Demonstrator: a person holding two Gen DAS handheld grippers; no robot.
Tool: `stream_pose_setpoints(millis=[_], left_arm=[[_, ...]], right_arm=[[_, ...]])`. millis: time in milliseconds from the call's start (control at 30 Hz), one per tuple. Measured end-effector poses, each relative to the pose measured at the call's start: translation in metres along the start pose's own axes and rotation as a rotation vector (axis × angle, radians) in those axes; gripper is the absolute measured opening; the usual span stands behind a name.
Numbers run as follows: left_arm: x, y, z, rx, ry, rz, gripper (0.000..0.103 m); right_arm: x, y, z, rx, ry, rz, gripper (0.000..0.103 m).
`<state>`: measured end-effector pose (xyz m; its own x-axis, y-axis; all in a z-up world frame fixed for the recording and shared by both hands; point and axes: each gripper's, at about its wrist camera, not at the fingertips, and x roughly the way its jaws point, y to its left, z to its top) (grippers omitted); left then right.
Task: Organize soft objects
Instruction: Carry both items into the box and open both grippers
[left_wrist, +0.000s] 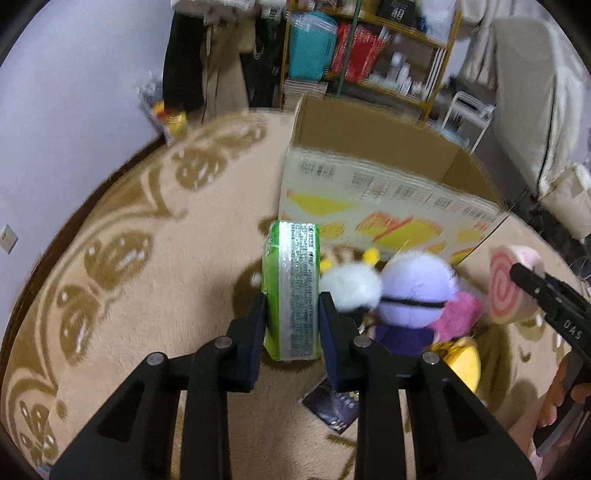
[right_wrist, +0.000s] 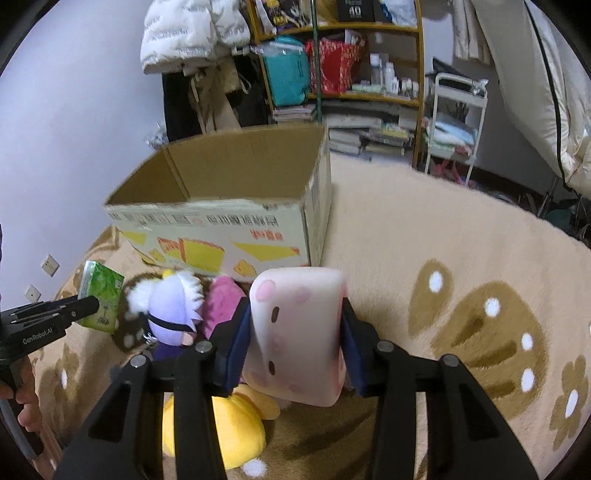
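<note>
**Both claws loaded, box ahead**

Setting: bedroom floor, beige rug (right_wrist: 424, 240) with brown floral pattern; cluttered shelves and hanging clothes along the far wall. An open cardboard box (right_wrist: 221, 192) stands on the rug, top open, empty as far as its interior shows.

Key relation: the box lies forward of both claws and its rim sits above the items held — any drop-in needs lift first, then forward travel. From the left wrist view the box is ahead and to the right; from the right wrist view, ahead and slightly left.

Left claw (left_wrist: 291, 306): closed narrow on a green tissue pack (left_wrist: 291, 288), held upright on its long axis, fingers on the two broad faces.

Right claw (right_wrist: 295, 332): set fairly wide, clamped on a pink swirl-roll cushion (right_wrist: 295, 332), long axis pointing away from the camera.

Remaining on the rug near the box front: purple plush doll (left_wrist: 417, 291), yellow plush (right_wrist: 218, 424), dark pink plush (right_wrist: 221, 302) — bunched together, touching.
</note>
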<state>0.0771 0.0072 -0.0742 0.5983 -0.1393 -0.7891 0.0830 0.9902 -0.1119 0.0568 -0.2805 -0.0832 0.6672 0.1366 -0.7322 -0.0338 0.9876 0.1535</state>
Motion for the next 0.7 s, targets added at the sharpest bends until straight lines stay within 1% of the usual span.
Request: stream_pose_setpoints(millis=[67,167,267,367,500,633,700], left_arm=[[-0.014,-0.002,0.001,0.01,-0.06,-0.014,0.026],[-0.031,-0.007,0.004,0.033,-0.136,-0.013,0.026],[-0.048,-0.012,0.007,0.058,-0.201,0.007,0.026],[-0.067,-0.02,0.008,0.093,-0.266,0.002,0.026],[-0.087,-0.03,0.014,0.145,-0.357,0.02,0.026],[-0.1,-0.034,0.032,0.156,-0.41,0.006,0.026],[-0.105,-0.036,0.042,0.166,-0.427,0.018,0.026]], right_arm=[[-0.012,0.001,0.001,-0.006,-0.05,0.016,0.047],[-0.032,0.005,0.003,-0.013,-0.135,0.049,0.047],[-0.042,0.01,0.006,-0.023,-0.173,0.042,0.047],[-0.052,0.011,0.01,-0.021,-0.198,0.053,0.047],[-0.073,0.016,0.02,-0.046,-0.27,0.063,0.047],[-0.085,0.017,0.034,-0.058,-0.316,0.072,0.047],[-0.088,0.017,0.042,-0.061,-0.332,0.073,0.047]])
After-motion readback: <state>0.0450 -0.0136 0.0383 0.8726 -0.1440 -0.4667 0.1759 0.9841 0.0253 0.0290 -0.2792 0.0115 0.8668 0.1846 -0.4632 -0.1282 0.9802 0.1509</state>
